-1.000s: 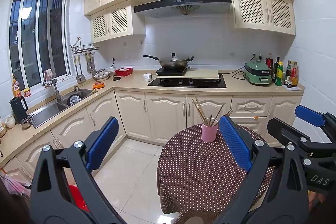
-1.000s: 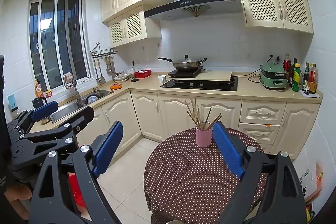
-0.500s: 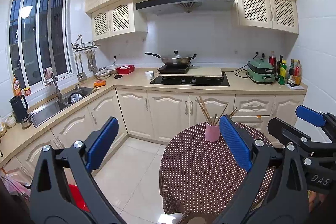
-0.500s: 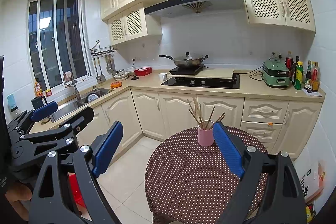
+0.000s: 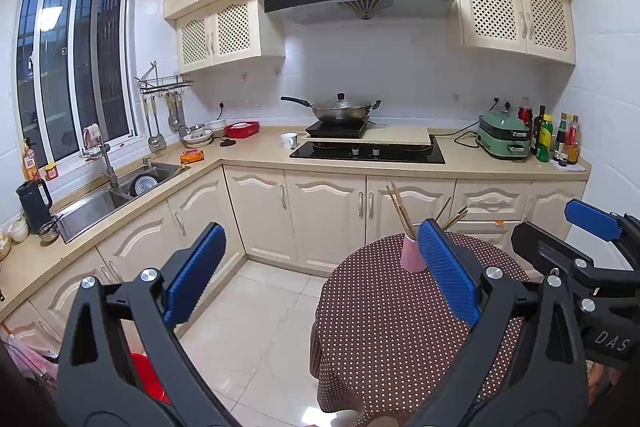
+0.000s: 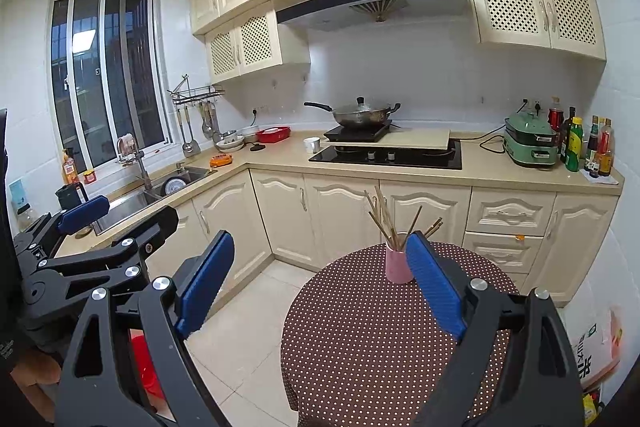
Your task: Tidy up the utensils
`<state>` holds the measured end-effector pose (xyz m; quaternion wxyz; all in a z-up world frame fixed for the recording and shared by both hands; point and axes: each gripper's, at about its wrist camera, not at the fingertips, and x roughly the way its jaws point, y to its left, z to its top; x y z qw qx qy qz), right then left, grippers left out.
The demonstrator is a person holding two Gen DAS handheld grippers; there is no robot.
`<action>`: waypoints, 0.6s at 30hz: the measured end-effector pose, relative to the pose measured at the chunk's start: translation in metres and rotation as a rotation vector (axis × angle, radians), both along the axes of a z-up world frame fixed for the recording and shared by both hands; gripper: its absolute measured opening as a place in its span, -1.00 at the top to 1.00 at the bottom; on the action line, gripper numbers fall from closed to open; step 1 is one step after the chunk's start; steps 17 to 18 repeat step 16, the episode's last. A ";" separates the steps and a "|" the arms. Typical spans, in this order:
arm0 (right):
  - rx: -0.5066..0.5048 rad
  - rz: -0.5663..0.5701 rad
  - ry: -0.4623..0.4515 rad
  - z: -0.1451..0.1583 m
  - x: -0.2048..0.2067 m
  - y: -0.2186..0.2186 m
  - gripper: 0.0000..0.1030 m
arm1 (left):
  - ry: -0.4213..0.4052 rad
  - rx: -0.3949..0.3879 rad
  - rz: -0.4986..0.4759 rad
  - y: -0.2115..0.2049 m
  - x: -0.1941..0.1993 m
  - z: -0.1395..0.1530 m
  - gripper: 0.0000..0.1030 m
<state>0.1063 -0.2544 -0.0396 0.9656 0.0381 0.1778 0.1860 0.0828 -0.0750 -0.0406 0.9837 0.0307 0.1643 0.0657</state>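
A pink cup (image 5: 412,257) holding several wooden chopsticks (image 5: 400,209) stands at the far side of a round table with a brown dotted cloth (image 5: 384,327). It also shows in the right wrist view (image 6: 396,267), with the chopsticks (image 6: 382,217) fanned out. My left gripper (image 5: 320,263) is open and empty, well short of the cup and above the floor and the table's left edge. My right gripper (image 6: 320,271) is open and empty, held back from the cup. Each gripper shows at the side of the other's view.
An L-shaped kitchen counter (image 5: 256,155) runs behind, with a sink (image 5: 116,191), a hob and wok (image 5: 344,111), a green cooker (image 5: 504,139) and bottles (image 5: 556,143). Hanging ladles (image 5: 160,123) are by the window. A red bucket (image 5: 148,375) sits on the tiled floor.
Both views have pulled back and risen slightly from the table; the cup sits a little lower and further right in view. Both grippers stay open and empty.
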 end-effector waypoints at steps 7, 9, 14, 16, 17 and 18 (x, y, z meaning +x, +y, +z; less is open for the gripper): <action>-0.005 -0.023 0.006 -0.002 0.014 0.017 -0.64 | 0.011 -0.008 -0.020 0.018 0.017 -0.002 -0.85; -0.006 -0.033 0.009 -0.003 0.018 0.021 -0.64 | 0.016 -0.012 -0.031 0.024 0.023 -0.003 -0.85; -0.012 -0.069 0.021 -0.006 0.029 0.034 -0.64 | 0.039 -0.021 -0.068 0.036 0.042 -0.006 -0.85; -0.014 -0.085 0.027 -0.007 0.033 0.038 -0.64 | 0.047 -0.022 -0.086 0.041 0.051 -0.007 -0.85; -0.014 -0.085 0.027 -0.007 0.033 0.038 -0.64 | 0.047 -0.022 -0.086 0.041 0.051 -0.007 -0.85; -0.014 -0.085 0.027 -0.007 0.033 0.038 -0.64 | 0.047 -0.022 -0.086 0.041 0.051 -0.007 -0.85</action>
